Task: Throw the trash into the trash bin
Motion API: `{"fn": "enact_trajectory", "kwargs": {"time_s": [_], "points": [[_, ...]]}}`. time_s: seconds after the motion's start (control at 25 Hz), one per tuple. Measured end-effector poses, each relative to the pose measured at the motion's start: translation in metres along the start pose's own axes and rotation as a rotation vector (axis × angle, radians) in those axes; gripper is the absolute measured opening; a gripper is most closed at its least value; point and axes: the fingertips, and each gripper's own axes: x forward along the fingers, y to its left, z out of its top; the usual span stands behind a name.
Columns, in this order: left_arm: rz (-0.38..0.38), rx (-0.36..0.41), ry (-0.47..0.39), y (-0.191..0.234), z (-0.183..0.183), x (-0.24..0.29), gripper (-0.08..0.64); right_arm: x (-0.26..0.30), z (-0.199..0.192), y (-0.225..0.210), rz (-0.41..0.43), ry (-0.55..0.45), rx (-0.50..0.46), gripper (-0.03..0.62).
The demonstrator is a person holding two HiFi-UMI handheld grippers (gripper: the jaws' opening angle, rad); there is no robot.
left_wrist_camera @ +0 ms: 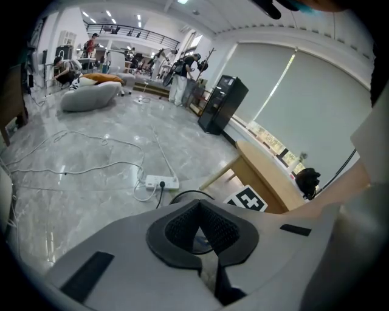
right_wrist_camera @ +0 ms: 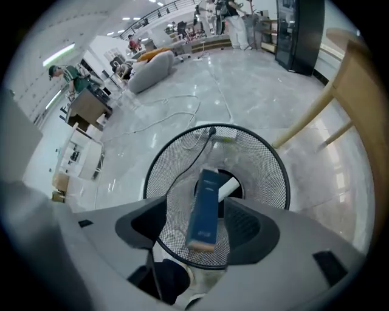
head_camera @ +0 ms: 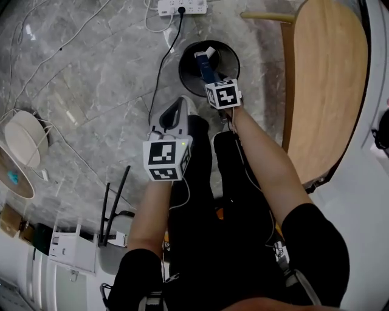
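A black wire-mesh trash bin (head_camera: 185, 70) stands on the grey marble floor in front of me. My right gripper (head_camera: 209, 78) points steeply down over its mouth. In the right gripper view a dark blue carton (right_wrist_camera: 204, 209) hangs over the bin (right_wrist_camera: 276, 176), between the wide-apart pads (right_wrist_camera: 250, 228), with a gap on each side. A white scrap (right_wrist_camera: 228, 187) lies at the bin's bottom. My left gripper (head_camera: 182, 108) hovers nearer to me, left of the bin; its jaws (left_wrist_camera: 203, 234) look shut with nothing in them.
A white power strip (head_camera: 181, 7) lies beyond the bin, and its black cable runs past the bin's left side. A wooden table (head_camera: 328, 85) stands on the right. A white router (head_camera: 73, 246) and round white objects (head_camera: 24, 136) sit at the left. Loose cables cross the floor.
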Motion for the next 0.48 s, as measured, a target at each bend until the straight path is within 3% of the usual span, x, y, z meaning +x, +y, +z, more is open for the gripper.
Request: {"fn": "enact_trajectory", "kwargs": {"time_s": [0.16, 0.28, 0.48], "points": [[-0.009, -0.003, -0.014, 0.0, 0.007, 0.001, 0.012, -0.029, 0.008, 0.009, 0.019, -0.086, 0.012, 0.248], [-0.006, 0.009, -0.025, -0.006, 0.02, -0.001, 0.012, -0.07, 0.021, 0.012, -0.008, -0.199, -0.009, 0.014], [0.016, 0.04, -0.082, -0.038, 0.056, -0.021, 0.012, -0.167, 0.054, 0.013, -0.002, -0.429, 0.013, 0.012]]}}
